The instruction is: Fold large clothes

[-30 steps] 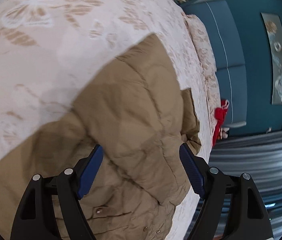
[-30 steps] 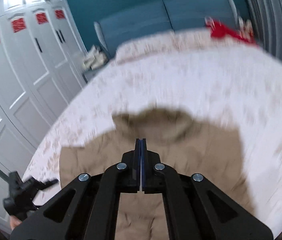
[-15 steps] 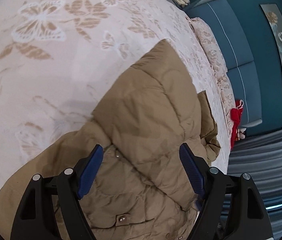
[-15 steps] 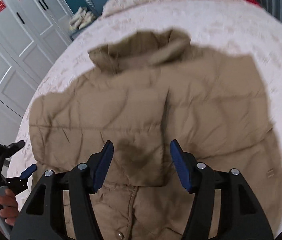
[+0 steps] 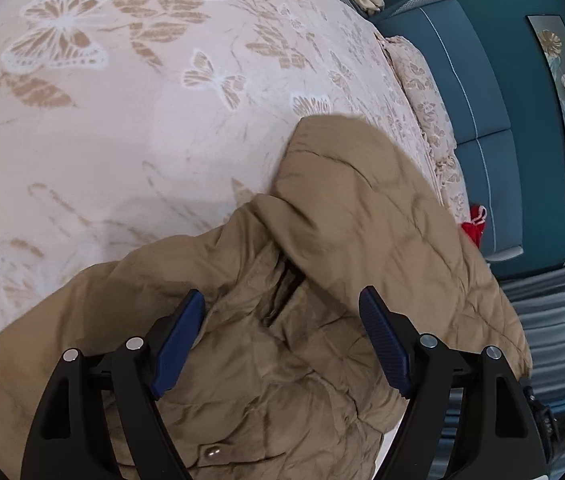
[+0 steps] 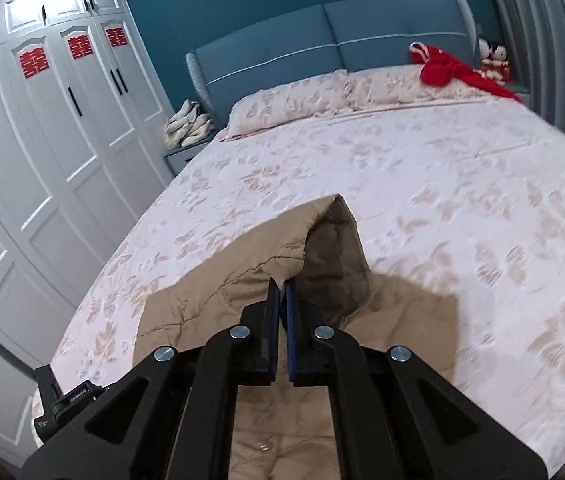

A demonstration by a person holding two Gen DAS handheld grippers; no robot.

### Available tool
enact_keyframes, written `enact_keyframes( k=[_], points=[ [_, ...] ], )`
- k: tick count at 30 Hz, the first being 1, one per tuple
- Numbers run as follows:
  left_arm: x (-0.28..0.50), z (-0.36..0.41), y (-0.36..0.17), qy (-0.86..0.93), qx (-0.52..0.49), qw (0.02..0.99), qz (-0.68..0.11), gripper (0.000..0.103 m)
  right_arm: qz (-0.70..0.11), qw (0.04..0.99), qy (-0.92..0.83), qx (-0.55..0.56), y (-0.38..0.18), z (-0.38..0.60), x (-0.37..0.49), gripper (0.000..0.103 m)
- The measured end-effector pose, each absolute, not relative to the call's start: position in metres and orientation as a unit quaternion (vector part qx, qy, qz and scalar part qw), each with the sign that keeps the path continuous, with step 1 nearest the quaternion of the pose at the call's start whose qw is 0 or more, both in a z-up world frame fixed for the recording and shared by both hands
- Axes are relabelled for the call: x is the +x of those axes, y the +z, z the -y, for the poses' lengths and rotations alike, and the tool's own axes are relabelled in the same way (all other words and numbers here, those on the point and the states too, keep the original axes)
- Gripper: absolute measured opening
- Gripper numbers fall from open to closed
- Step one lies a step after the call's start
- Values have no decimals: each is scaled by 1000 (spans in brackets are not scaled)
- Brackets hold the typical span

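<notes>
A tan quilted jacket [image 5: 342, 240] lies on the bed's pale butterfly-print cover [image 5: 122, 120]. My left gripper [image 5: 282, 320] is open and hovers over the jacket's front near its snap buttons, holding nothing. My right gripper [image 6: 282, 300] is shut on a fold of the jacket [image 6: 322, 248] and lifts it, so the grey-brown lining shows above the rest of the jacket. The part of the jacket under my right gripper is hidden.
A blue padded headboard [image 6: 322, 36] and two pillows [image 6: 322, 96] stand at the far end. A red garment [image 6: 450, 72] lies on the right pillow. White wardrobes [image 6: 42, 140] line the left side. A bedside table holds folded cloths [image 6: 186, 128]. Grey curtains [image 6: 554, 60] hang at right.
My right gripper, open over the flat jacket half a second ago, has shut on a fold and raised it. In the left wrist view the jacket's upper layer has lifted and shifted right.
</notes>
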State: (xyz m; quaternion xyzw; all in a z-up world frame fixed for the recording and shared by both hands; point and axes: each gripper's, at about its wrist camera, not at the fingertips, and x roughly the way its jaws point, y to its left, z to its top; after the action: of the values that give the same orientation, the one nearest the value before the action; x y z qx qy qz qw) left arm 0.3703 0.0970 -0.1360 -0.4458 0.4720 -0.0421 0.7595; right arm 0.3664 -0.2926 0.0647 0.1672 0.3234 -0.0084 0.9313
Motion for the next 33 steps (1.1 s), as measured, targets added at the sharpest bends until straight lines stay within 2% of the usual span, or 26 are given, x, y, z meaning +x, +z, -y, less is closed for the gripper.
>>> enact_keyframes(
  k=[8,14,16,18,19,20,21,24,33],
  points=[
    [387,-80,-118,-80,-471,751,-456,76,-336,928,-27,158,53,313,362,2],
    [412,-70,-135,-32,-439,762,-474,75,-346,922,-39,167,36,332,351,2],
    [417,-73,-141,-11,-434,763,-478,69,-355,918,-45,169,24,339,348,2],
    [420,-75,-148,7,-420,767,-485,54,-368,913,-53,169,8,344,346,2],
    [421,-75,-150,11,-410,771,-487,50,-372,911,-54,169,3,345,346,2],
    [420,-74,-151,15,-393,780,-487,42,-383,907,-57,166,-10,344,345,2],
    [419,-73,-150,15,-383,787,-484,25,-392,903,-58,162,-21,341,345,2],
    [418,-68,-144,18,-327,816,-476,4,-415,895,-63,149,-50,332,343,2],
    [407,-71,-142,54,-249,848,-464,1,-442,880,-60,163,-102,327,341,2]
  ],
)
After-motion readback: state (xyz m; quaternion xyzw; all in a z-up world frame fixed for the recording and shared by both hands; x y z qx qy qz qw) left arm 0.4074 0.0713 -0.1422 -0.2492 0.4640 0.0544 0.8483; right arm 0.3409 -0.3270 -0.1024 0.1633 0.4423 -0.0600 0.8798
